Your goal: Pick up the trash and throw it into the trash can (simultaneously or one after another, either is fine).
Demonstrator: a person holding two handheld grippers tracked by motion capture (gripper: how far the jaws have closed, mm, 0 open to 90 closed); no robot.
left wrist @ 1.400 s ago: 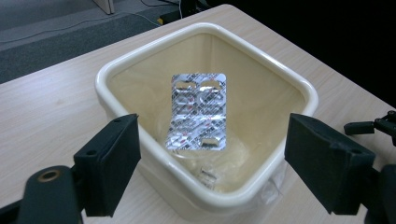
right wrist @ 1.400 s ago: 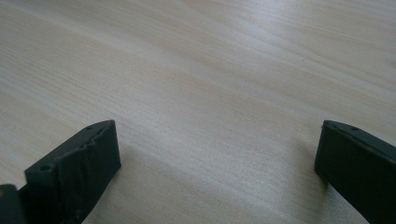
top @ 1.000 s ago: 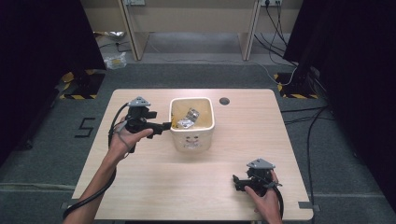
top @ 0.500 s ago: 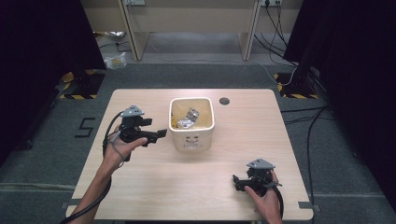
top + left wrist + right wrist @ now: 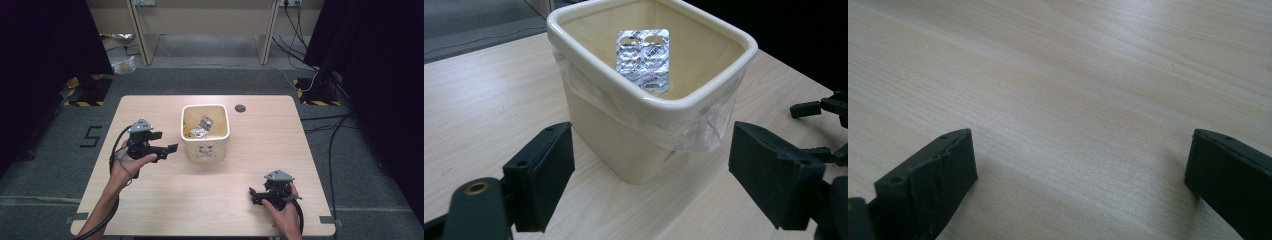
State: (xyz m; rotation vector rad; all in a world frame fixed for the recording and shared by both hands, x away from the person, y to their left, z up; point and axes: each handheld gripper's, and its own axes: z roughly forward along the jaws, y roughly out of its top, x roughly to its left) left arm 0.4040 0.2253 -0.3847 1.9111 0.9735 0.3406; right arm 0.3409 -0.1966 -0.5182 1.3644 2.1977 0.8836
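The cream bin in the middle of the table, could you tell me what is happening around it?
A person holds a claw in each hand at a wooden table. The left claw, open and empty, points at the cream bin from beside it without touching it. The bin has a clear plastic liner and holds a silver blister pack leaning on its inner wall, plus some crumpled foil. The right claw, also open, sits near the table's front edge, away from the bin.

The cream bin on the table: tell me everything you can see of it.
The cream bin is a squarish, plastic-looking tub with rounded corners and a thick rolled rim. It stands upright near the middle of the wooden table. A clear plastic liner hangs out under the rim. Inside, a silver blister pack leans against the wall. The left tool, open, faces it without touching.
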